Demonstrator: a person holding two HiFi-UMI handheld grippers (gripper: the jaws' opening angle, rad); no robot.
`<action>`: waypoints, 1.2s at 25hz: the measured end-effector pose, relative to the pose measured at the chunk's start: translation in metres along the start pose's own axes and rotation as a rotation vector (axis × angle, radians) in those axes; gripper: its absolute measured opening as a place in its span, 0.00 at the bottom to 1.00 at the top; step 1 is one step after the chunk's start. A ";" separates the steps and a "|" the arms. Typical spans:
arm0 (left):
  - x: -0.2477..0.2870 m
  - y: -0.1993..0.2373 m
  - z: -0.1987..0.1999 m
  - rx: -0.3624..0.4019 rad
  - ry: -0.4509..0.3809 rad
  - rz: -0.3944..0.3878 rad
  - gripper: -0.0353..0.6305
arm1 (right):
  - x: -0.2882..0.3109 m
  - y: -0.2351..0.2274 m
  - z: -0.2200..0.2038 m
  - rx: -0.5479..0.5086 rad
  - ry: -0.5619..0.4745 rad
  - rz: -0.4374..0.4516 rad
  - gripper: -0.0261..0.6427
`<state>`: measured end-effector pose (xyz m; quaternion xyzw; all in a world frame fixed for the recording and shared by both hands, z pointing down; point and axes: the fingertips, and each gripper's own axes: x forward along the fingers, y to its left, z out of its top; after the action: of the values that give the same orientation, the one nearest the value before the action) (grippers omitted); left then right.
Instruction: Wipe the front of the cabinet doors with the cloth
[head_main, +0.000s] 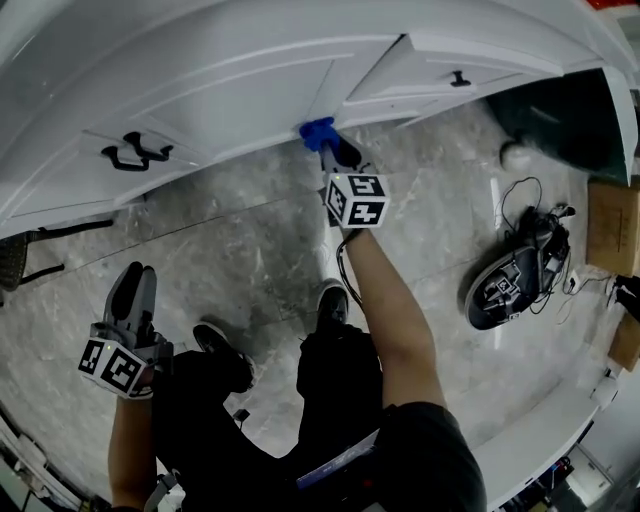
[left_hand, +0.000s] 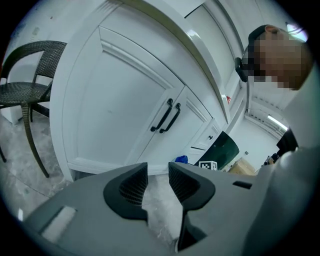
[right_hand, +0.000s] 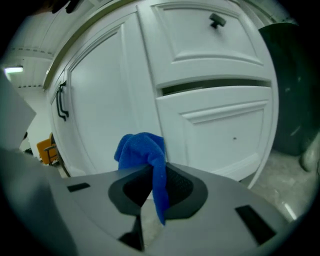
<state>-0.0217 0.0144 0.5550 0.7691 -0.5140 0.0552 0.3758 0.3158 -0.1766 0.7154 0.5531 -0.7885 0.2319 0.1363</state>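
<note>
At the foot of the cabinet doors (head_main: 200, 90), the right tongs (right_hand: 156, 186) are clamping the cloth (right_hand: 141, 149), bunched just ahead. The left tongs (left_hand: 157, 181) are gaping empty, farther back.

The cloth (right_hand: 141, 150) hides whether it touches the cabinet door (right_hand: 105, 110), though it seems to.

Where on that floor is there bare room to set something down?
The marble floor is bare between the cabinet doors and the left gripper, right of the chair. Another bare strip lies between the person's arm and the tangled cables. Crowded at right: cables, cardboard boxes.
</note>
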 end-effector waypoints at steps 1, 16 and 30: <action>0.001 -0.004 -0.001 0.006 0.006 -0.003 0.25 | -0.007 -0.011 0.000 0.034 -0.008 -0.025 0.12; -0.048 0.003 0.001 -0.018 -0.015 0.059 0.25 | 0.004 0.201 -0.066 -0.043 0.167 0.408 0.12; -0.070 0.063 0.003 -0.034 -0.092 0.163 0.25 | 0.087 0.198 -0.089 -0.105 0.198 0.360 0.12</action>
<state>-0.1075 0.0529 0.5531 0.7199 -0.5927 0.0415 0.3588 0.0968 -0.1450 0.7901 0.3700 -0.8684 0.2642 0.1981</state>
